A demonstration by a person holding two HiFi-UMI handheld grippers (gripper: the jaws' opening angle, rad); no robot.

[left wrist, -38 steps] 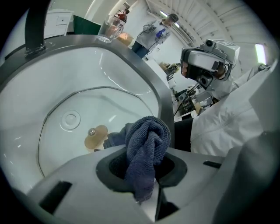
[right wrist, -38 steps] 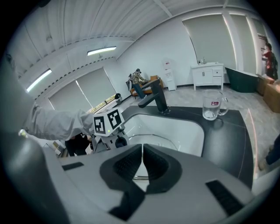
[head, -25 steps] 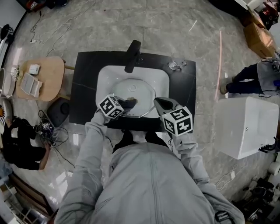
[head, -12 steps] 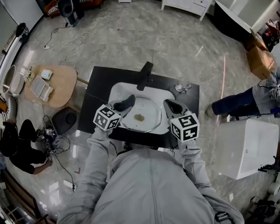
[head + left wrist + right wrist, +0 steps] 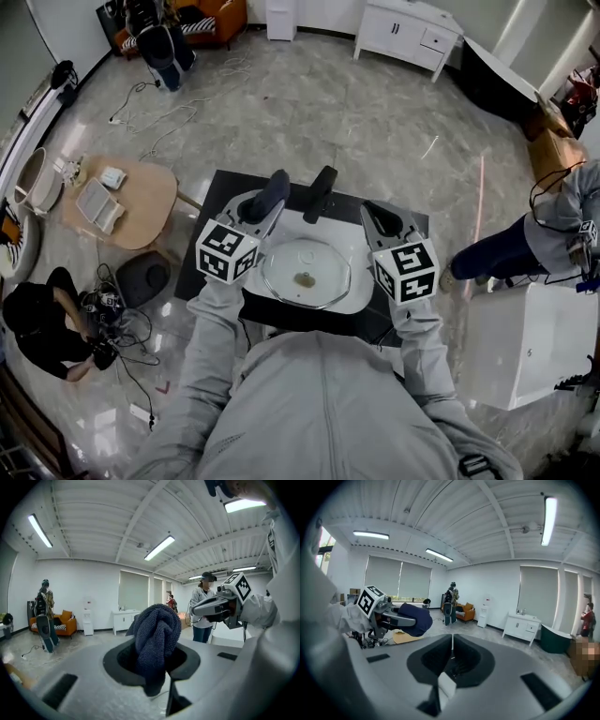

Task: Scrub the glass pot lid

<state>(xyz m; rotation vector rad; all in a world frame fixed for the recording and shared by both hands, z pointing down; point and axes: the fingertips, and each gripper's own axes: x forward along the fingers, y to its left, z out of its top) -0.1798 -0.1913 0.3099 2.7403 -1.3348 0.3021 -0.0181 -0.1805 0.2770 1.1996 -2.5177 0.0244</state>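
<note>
Seen from overhead, the left gripper (image 5: 270,199) is clamped on a bunched dark blue cloth (image 5: 157,632), with its jaws pointing up and away from the person. The glass pot lid (image 5: 323,265) lies flat in the white sink (image 5: 349,239), below this gripper, to its right and back toward the person. The right gripper (image 5: 451,654), jaws pressed together and apparently empty, hangs beyond the lid's other side. The cloth end would need to tip downward to reach the lid.

Speck (image 5: 304,278) on glass lid (image 5: 319,261), perhaps residue, unclear
</note>
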